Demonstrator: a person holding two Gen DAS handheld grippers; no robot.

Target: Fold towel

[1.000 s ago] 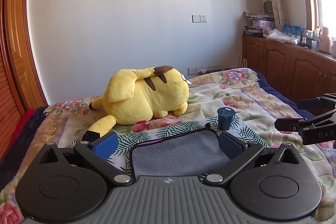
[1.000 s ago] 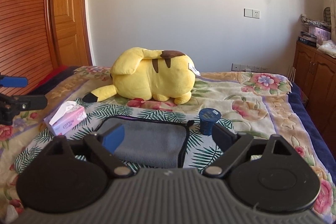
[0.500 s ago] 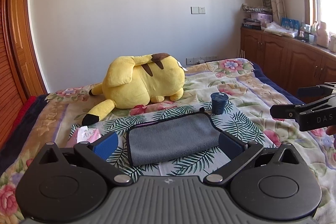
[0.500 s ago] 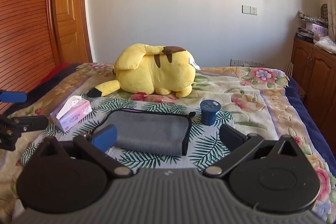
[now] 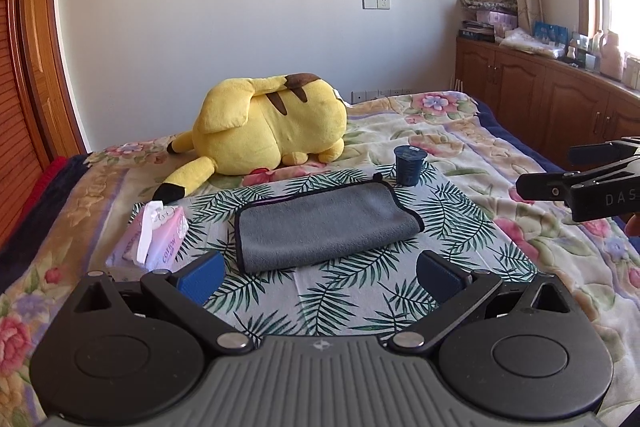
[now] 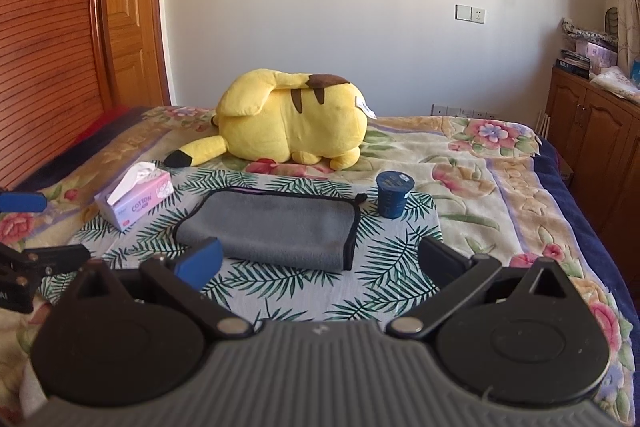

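Note:
A grey towel (image 5: pixel 326 223) with black edging lies folded into a flat rectangle on a palm-leaf cloth (image 5: pixel 360 291) on the bed; it also shows in the right wrist view (image 6: pixel 272 227). My left gripper (image 5: pixel 320 273) is open and empty, held back from the towel's near edge. My right gripper (image 6: pixel 320 261) is open and empty, also short of the towel. The right gripper's fingers (image 5: pixel 560 183) show at the right edge of the left wrist view. The left gripper's fingers (image 6: pixel 44 255) show at the left edge of the right wrist view.
A yellow plush toy (image 5: pixel 268 127) lies behind the towel. A dark blue cup (image 5: pixel 409 165) stands at the towel's far right corner. A pink tissue pack (image 5: pixel 160 235) lies left of the towel. Wooden cabinets (image 5: pixel 560 99) line the right wall, a wooden door (image 6: pixel 128 11) the left.
Both grippers have pulled back and up from the towel, which now lies farther ahead and fully in view. The tissue pack has come into the left wrist view.

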